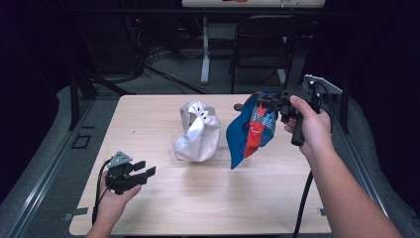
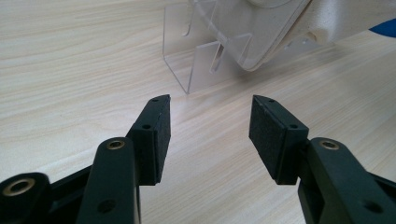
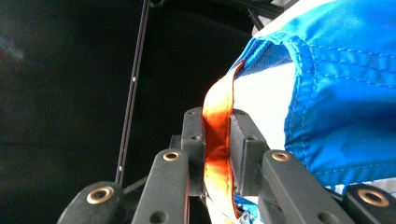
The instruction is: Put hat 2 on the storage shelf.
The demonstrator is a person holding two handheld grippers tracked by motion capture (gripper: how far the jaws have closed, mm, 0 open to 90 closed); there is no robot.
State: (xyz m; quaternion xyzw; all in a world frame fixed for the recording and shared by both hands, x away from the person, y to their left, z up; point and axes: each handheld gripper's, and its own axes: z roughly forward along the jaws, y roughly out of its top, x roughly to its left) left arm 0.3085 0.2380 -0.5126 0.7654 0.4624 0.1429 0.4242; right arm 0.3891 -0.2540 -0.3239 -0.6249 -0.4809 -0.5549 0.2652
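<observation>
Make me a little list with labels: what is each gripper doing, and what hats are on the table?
right gripper: shut on the orange strap of the blue, white and orange cap, held up above the table
left gripper: open, empty, low over the pale wooden table
silver-white cap: sits on a clear plastic stand
caps: side by side; whether they touch is unclear
</observation>
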